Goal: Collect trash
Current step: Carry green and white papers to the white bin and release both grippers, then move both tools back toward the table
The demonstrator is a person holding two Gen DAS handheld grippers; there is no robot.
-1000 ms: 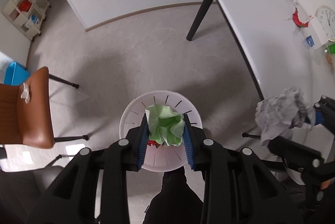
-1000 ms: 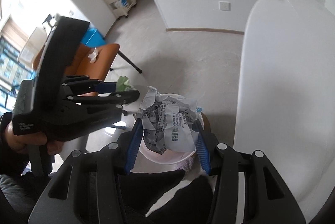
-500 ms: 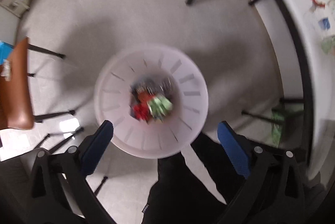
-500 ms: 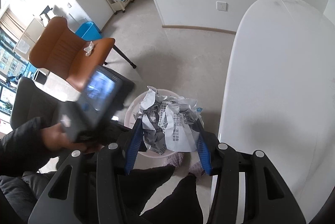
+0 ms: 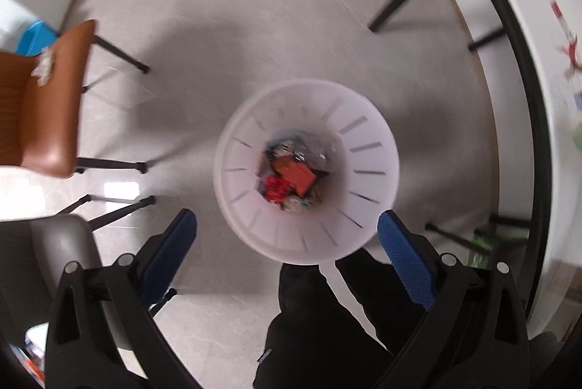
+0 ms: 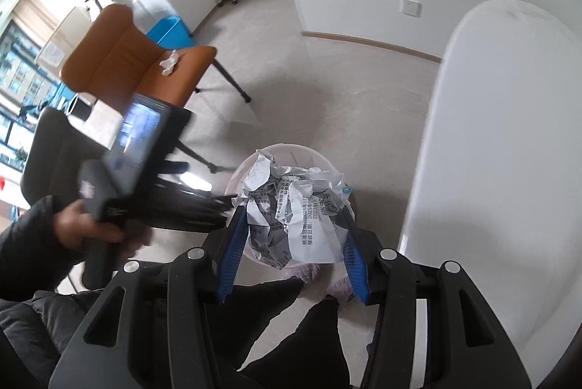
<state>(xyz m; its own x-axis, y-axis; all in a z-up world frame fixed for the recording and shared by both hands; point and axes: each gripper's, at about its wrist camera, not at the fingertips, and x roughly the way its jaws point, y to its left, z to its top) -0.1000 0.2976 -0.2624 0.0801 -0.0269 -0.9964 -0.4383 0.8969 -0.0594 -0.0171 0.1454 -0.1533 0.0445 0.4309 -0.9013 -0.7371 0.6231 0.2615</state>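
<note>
Left wrist view: left tool [image 5: 287, 236] spread wide, blue pads [image 5: 405, 263] apart with nothing between them, poised above the white slotted trash bin [image 5: 378, 170] on the floor. Inside the bin, red and orange scraps [image 5: 287, 179] among blurred greyish wrappers; no writing readable there. Versus one second ago: green crumpled paper gone from the pads, formerly clamped together on it, now released; versus half a second ago, same wide spread, bin sitting a little higher in frame. Orange chair [image 5: 43, 105] at left with a white crumpled tissue [image 5: 43, 68] on it; white tabletop [image 5: 527, 68] edge at right, with blurred red bits. Right wrist view: right tool [image 6: 293, 236] clamped on a crumpled printed paper wad [image 6: 294, 218], held over the bin [image 6: 287, 152]; small print with "2023" legible, the rest too fine to read. Grip unchanged across the earlier frames. Left tool [image 6: 145, 178] at left, blurred, in the person's hand [image 6: 91, 225], drawn back since a second ago.
</note>
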